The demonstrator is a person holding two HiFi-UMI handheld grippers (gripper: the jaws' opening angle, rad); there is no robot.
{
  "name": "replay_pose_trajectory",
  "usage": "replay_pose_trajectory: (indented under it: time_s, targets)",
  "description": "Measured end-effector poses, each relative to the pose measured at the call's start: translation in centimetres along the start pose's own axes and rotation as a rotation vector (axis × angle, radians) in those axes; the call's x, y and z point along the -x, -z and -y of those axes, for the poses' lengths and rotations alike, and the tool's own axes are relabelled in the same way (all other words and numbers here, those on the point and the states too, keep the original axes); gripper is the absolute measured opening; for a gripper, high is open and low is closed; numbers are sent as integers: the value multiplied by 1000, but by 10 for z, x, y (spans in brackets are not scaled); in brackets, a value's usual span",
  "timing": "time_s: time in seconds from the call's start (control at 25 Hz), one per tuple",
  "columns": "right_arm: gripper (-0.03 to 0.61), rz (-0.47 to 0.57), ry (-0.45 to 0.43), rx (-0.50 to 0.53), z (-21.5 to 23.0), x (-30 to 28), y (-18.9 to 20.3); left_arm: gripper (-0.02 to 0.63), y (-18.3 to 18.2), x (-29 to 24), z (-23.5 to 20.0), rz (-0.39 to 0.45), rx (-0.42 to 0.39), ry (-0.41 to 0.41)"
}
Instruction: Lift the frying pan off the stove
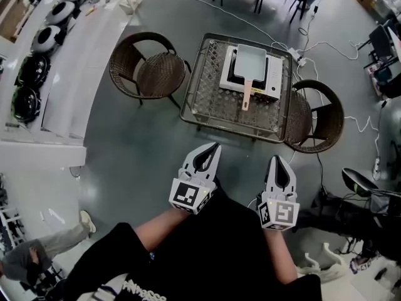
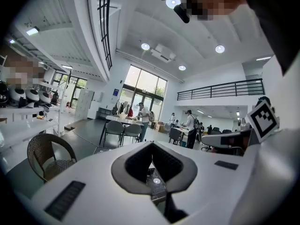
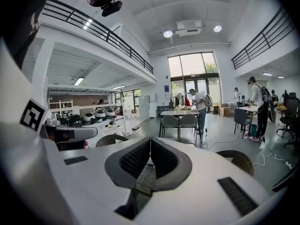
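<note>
A pale blue-grey rectangular frying pan [image 1: 250, 61] with a light wooden handle [image 1: 247, 96] rests on a white stove [image 1: 274, 79] on a low wicker table [image 1: 213, 102]. Both grippers are held near my body, well short of the table. My left gripper [image 1: 215, 147] is shut with nothing in it, its jaws touching at the tips [image 2: 151, 145]. My right gripper [image 1: 277, 160] is also shut and empty, jaws meeting [image 3: 150, 140]. Through the slits under the closed jaws only a small patch of the table shows in each gripper view.
A wicker chair [image 1: 147, 64] stands left of the table, another [image 1: 319, 118] right of it. White cables [image 1: 326, 46] run over the floor behind. A long white counter [image 1: 69, 61] with round appliances [image 1: 47, 39] lines the left. Dark office chairs [image 1: 369, 187] are at right.
</note>
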State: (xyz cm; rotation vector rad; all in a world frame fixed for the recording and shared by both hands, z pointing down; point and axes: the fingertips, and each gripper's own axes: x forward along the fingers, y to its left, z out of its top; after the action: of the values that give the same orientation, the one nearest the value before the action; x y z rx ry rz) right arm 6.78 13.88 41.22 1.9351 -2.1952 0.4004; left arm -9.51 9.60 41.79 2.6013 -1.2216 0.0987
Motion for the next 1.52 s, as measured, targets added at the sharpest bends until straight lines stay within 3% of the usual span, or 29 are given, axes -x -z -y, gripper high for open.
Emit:
replay_pose_trajectory:
  time_s: [0.48,0.64,0.84,1.28,1.52]
  targets:
    - [31,-21,40,-35,5,-74,-19,15,-17,-67,-49,-11,1,89]
    - [31,-20,66,-68,5,-97,-32,15,-29,-82,-67,-8,43,108]
    - [31,-7,62,25,-11,-118,-43,15,-37,-93,-80,16,36,147]
    - [31,-54,42,39,-42,-121,-25,15,-8,-73,-102,-4,67,138]
    - [31,-43,24,42,-46,-119,-21,15,-10,-66,-106,5,83,115]
